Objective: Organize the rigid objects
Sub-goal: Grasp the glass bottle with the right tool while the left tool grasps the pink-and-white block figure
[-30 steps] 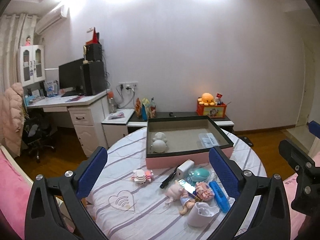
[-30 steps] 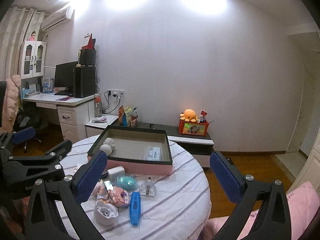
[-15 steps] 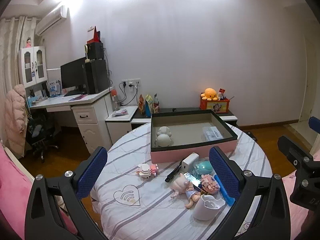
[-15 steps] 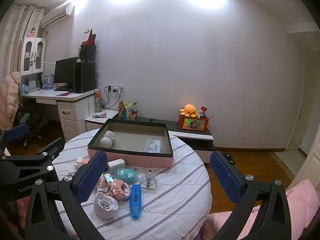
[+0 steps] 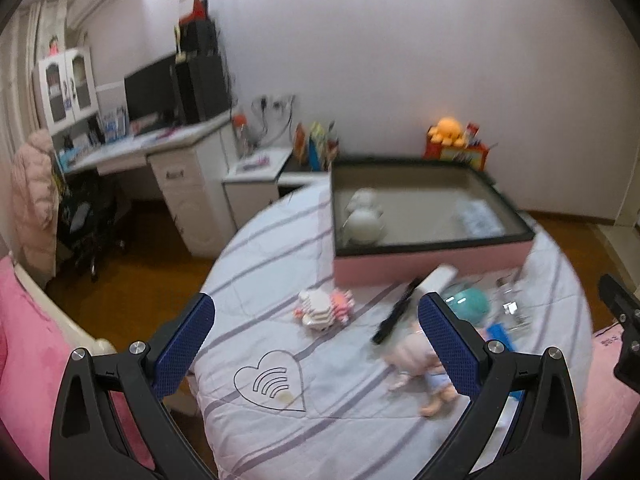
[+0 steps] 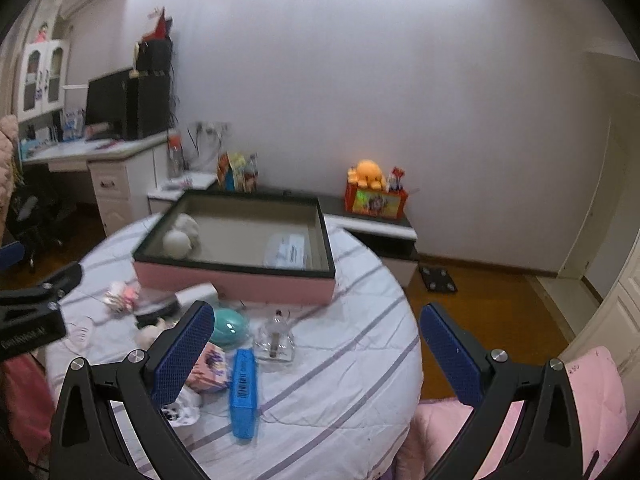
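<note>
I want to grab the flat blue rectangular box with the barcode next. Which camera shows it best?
The right wrist view: the flat blue rectangular box lies fully visible on the striped tablecloth, barcode up. In the left wrist view only a blurred blue sliver shows behind the left gripper's finger.

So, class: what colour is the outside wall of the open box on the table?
Pink, under a dark rim; the box shows sharpest in the right wrist view.

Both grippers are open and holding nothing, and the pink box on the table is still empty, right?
Not quite. The pink box is not empty: the right wrist view shows a white round figure and a flat clear packet already inside it. The rest stands: the left gripper and right gripper are open, holding nothing.
</note>
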